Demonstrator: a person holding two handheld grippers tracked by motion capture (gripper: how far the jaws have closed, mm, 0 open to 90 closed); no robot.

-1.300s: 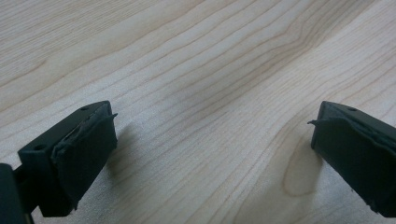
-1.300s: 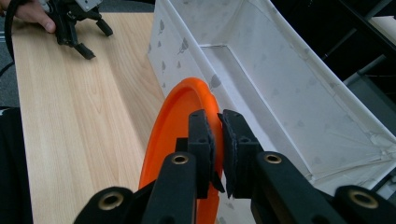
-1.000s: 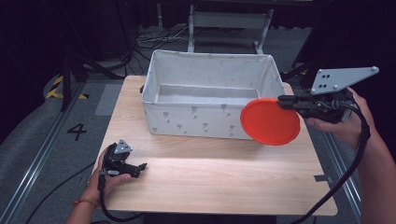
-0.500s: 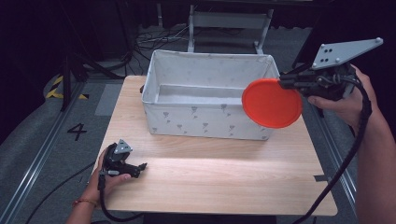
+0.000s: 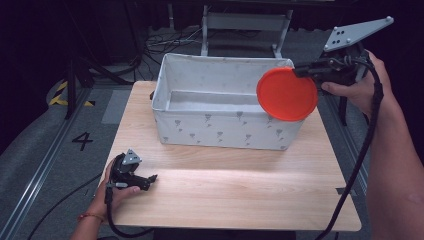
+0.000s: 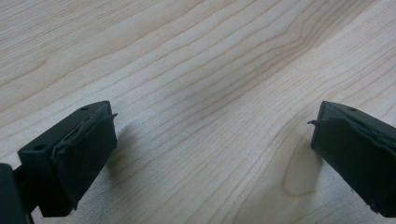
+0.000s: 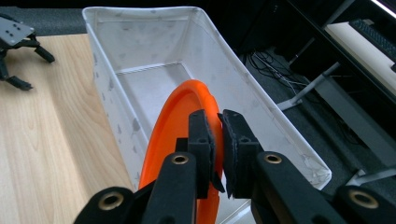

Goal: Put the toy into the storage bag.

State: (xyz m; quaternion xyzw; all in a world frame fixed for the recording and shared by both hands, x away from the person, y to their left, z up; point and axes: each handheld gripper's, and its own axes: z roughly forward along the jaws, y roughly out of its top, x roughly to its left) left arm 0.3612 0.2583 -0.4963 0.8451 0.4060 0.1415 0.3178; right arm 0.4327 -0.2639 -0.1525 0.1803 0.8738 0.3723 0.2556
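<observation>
Right gripper (image 5: 302,73), clamped on orange plate (image 5: 286,94), now lifted from frame's right over fabric bin (image 5: 220,131) rim, ready for dropping in; left gripper (image 5: 148,180) idle, apart, on desk (image 5: 240,195).

The right gripper (image 7: 218,140) has its two black jaws pinched on the rim of an orange plate (image 7: 175,135), which stands on edge — tilted, its hollow side facing left. The plate hangs over the near right corner of a white fabric bin (image 7: 224,60) with faint grey prints. The bin sits on a light wooden table (image 7: 42,140). At the upper left, well apart, the left gripper (image 7: 25,67) rests on the wood — its jaws spread.
</observation>
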